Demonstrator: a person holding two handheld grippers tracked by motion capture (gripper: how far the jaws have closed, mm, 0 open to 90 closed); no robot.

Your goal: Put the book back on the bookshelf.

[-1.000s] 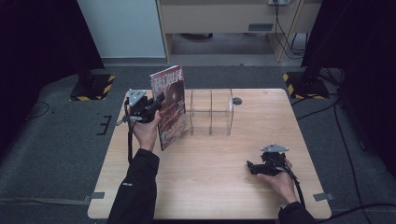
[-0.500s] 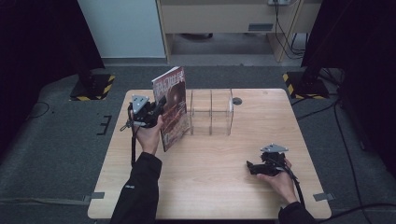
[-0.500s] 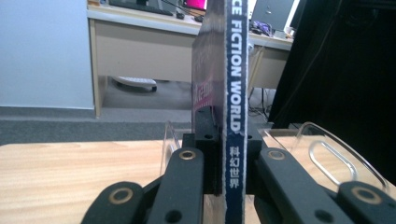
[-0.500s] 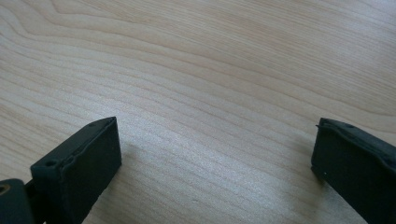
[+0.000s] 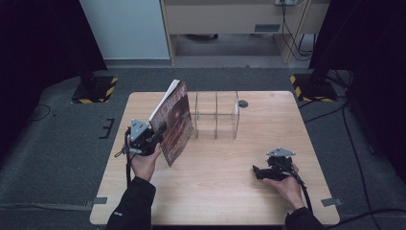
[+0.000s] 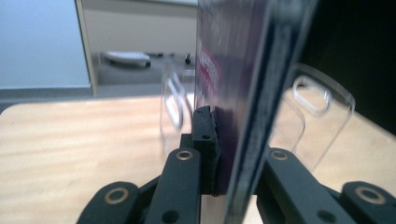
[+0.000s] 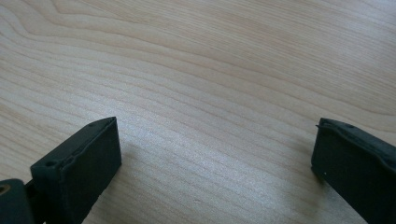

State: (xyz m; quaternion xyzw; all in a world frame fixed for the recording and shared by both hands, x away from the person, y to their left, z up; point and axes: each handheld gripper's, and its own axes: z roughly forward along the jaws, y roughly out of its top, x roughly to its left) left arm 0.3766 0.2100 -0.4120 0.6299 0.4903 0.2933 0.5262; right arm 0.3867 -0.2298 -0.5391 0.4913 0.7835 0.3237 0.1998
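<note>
A dark red magazine [image 5: 174,122] stands tilted, its top leaning left, with its lower corner near the table. My left gripper [image 5: 155,136] is shut on its left edge. In the left gripper view the magazine's spine [image 6: 252,107] runs up between the jaws, close to the lens. Right behind it stands a clear acrylic rack [image 5: 215,115] with upright dividers [image 6: 173,100]. My right gripper [image 5: 258,171] rests low over the table at the right, open, with bare wood [image 7: 210,116] between its fingers [image 7: 77,163].
The wooden table [image 5: 215,191] has a round cable hole [image 5: 243,103] behind the rack. Grey floor surrounds it, with yellow-black striped stand bases [image 5: 93,88] at both back corners. A cabinet [image 5: 230,24] stands beyond.
My left gripper has moved toward me and tipped the magazine further to the left. The right gripper has stayed put.
</note>
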